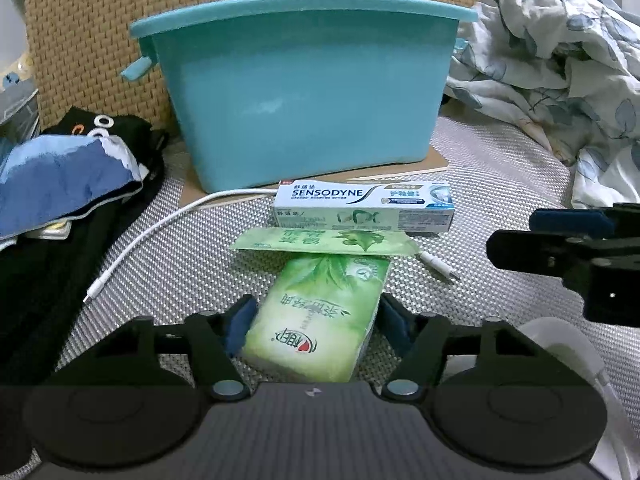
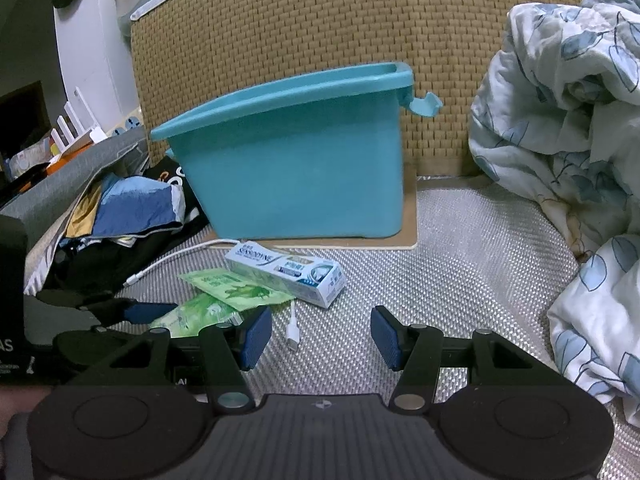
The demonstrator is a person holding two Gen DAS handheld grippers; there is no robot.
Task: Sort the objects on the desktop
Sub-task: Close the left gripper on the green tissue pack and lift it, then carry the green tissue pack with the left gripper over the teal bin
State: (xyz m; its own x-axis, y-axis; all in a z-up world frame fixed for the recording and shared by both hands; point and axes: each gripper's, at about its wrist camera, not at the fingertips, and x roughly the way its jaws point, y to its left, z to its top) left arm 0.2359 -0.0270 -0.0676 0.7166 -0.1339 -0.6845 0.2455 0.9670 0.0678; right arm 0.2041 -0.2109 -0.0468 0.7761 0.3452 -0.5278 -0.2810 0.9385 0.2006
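Tissue pack [image 1: 316, 320]: lies before the teal bin [image 1: 296, 96], long axis toward it, between spread fingers of left claw [image 1: 314, 326], ungripped. Right claw [image 2: 320, 336]: open, empty, farther right.

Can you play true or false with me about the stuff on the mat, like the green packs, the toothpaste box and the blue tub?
1. The left gripper has its fingers on either side of the green tissue pack. True.
2. The toothpaste box is inside the blue tub. False: it lies on the mat in front of the tub.
3. The right gripper is holding the white cable. False: its jaws are open with nothing between them; the cable plug lies on the mat beyond them.
4. A flat green sachet lies between the tissue pack and the toothpaste box. True.
5. The tub is red. False: it is teal blue.
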